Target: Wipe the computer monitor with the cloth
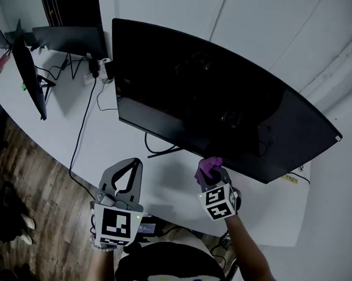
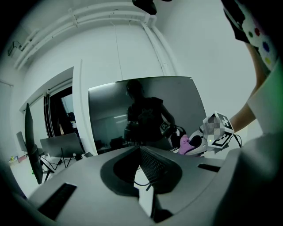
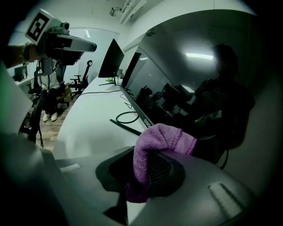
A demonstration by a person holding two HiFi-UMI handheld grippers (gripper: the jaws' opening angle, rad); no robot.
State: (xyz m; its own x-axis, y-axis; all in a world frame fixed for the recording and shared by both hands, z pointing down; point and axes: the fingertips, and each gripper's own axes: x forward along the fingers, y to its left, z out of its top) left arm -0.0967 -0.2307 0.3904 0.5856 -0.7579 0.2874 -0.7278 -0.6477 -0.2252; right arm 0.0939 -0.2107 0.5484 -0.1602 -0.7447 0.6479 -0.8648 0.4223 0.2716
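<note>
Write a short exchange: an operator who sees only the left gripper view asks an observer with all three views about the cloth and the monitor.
Operator: I see something purple at the far gripper. Is the cloth really gripped?
Observer: Yes. In the right gripper view the tongs of the right gripper are shut on the cloth, which drapes over one of them.
Operator: Where on the monitor is it?
Observer: The head view puts it at the lower edge of the monitor, roughly mid-width. Whether it touches the monitor cannot be told.
</note>
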